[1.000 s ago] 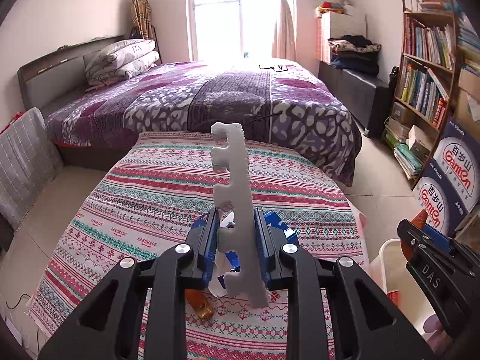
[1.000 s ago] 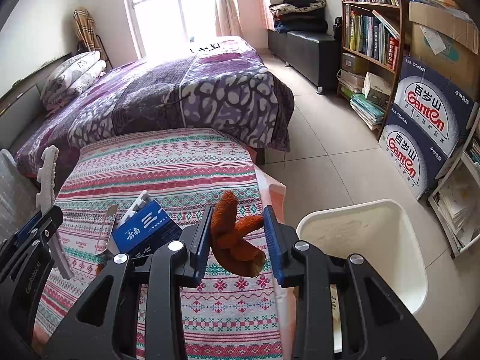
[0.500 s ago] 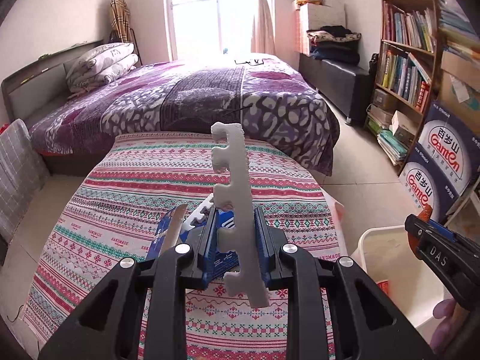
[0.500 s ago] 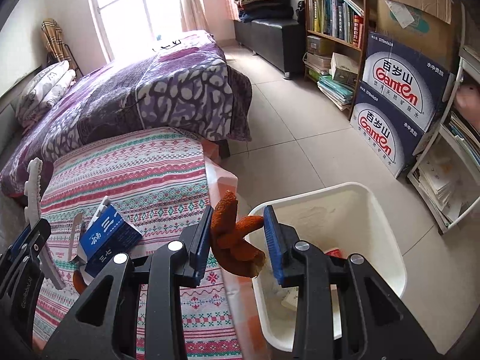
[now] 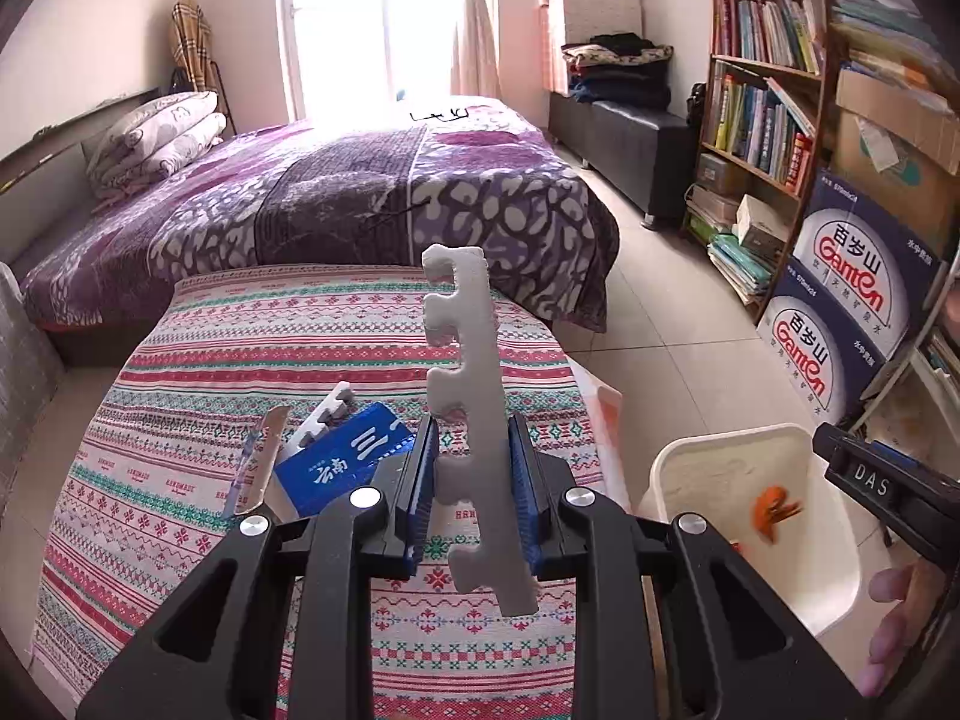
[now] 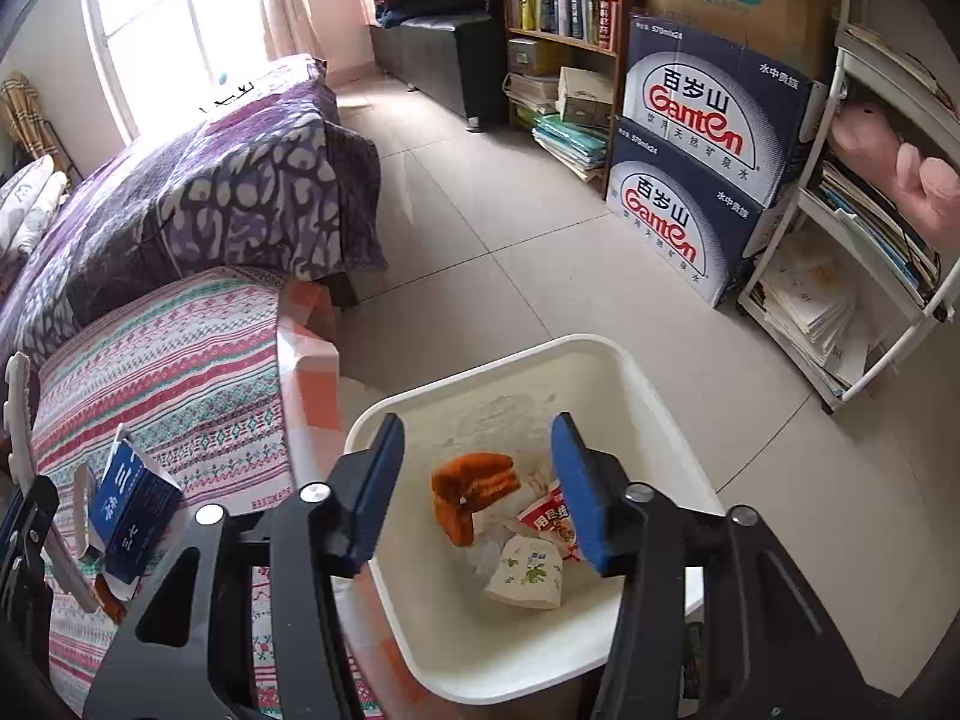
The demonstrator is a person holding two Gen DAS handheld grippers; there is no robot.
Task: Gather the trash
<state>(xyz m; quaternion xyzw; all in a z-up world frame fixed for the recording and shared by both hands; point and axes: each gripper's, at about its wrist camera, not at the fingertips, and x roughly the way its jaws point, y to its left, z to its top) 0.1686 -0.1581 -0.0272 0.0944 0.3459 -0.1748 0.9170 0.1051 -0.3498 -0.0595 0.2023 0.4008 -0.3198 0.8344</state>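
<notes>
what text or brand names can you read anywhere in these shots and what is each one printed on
"Ganten" with "百岁山": both stacked water cartons.
"DAS": side of the right gripper, seen from the left wrist.
"三": blue box on the striped cloth; its smaller characters are too blurred.
"HANDMADE": woven into the striped cloth.
Book spines and red wrapper in the bin: unreadable.

Foam strip (image 5: 474,420) – white, matt, rough-edged; bin (image 6: 654,384) – smooth plastic; tablecloth (image 5: 300,348) – woven.

foam strip (image 5: 474,420): white, notched, upright | orange peel (image 6: 474,489): in white bin (image 6: 654,384) | blue box (image 5: 342,462): on cloth
</notes>
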